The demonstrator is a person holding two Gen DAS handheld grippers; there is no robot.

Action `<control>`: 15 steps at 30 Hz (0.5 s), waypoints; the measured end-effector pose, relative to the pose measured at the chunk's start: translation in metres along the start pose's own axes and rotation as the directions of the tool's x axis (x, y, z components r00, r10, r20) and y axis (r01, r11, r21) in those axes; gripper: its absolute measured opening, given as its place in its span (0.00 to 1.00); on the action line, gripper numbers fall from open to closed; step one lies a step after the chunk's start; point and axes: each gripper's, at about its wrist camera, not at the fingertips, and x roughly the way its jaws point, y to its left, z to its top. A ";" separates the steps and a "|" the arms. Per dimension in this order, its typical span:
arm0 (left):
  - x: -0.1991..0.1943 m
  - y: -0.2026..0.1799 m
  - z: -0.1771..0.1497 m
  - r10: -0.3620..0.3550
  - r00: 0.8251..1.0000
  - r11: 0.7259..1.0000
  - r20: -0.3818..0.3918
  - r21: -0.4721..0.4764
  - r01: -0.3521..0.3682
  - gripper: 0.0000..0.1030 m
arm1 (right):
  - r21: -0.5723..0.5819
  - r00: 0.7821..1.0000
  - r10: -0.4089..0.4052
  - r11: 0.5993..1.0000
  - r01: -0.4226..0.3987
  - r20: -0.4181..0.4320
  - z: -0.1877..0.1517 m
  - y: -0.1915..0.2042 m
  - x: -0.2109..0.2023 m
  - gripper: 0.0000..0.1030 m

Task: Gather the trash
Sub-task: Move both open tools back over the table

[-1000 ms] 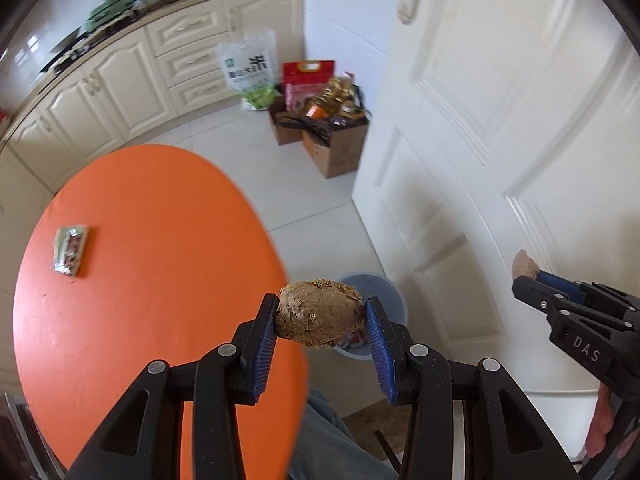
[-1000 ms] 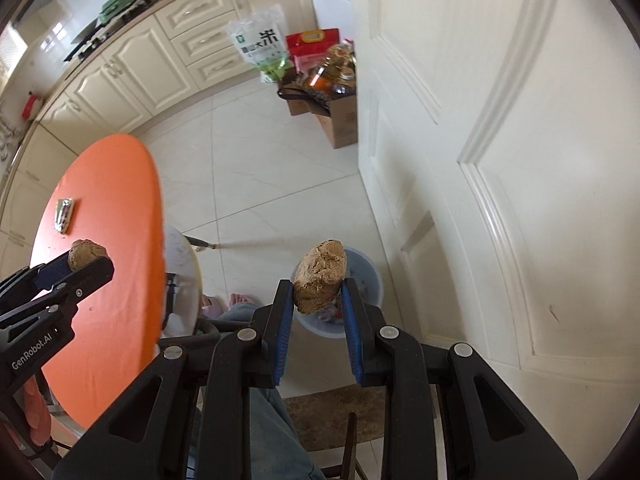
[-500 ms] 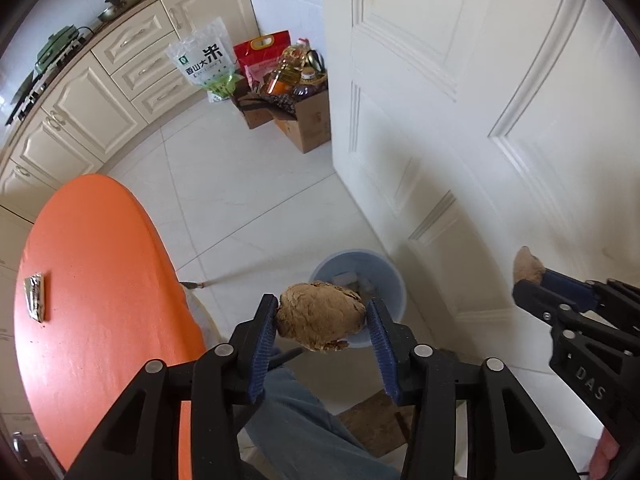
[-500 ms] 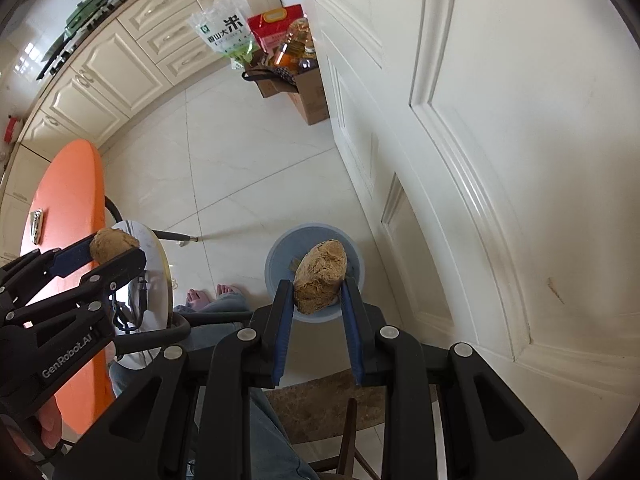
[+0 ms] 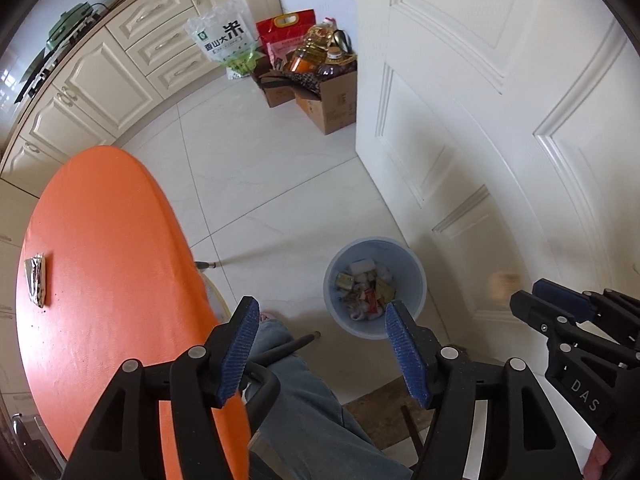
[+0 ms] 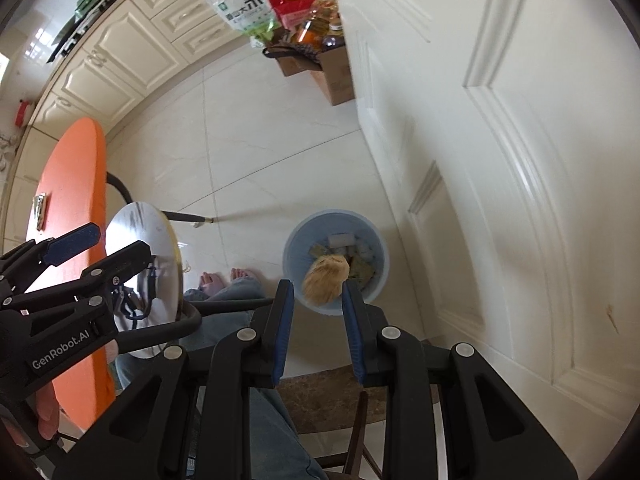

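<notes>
A blue bin with mixed trash stands on the floor by the door. My left gripper hangs above it; its jaws are opening and nothing is between them. The brown lump is a blur at the tips of my right gripper, slipping free over the bin as those jaws part a little. The other brown lump cannot be made out among the trash. A silver wrapper lies on the round orange table.
A white panelled door rises right of the bin. Cardboard boxes with bottles and a rice bag stand by cream cabinets. The person's jeans leg and bare feet are just left of the bin.
Both grippers sank toward the bin. The left jaws spread and its brown lump is gone from between them. The right lump went from firmly pinched to blurred at the tips.
</notes>
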 end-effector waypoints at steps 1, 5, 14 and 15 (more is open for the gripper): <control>-0.002 0.002 -0.002 0.002 1.000 1.000 0.000 -0.002 -0.002 0.60 | -0.001 1.000 0.005 1.000 -0.005 -0.010 0.001 0.003 0.002 0.31; 0.000 0.010 -0.004 0.005 1.000 1.000 -0.010 -0.030 -0.005 0.61 | 0.001 1.000 -0.006 1.000 0.006 -0.010 0.003 0.008 0.004 0.51; -0.009 0.026 -0.016 -0.026 1.000 0.998 -0.016 -0.057 0.025 0.61 | 0.006 0.999 -0.038 0.999 0.038 -0.010 -0.002 0.006 -0.005 0.52; -0.012 0.028 -0.018 -0.027 1.000 0.998 -0.013 -0.061 0.027 0.61 | 0.006 0.999 -0.041 0.999 0.041 -0.007 -0.003 0.007 -0.007 0.52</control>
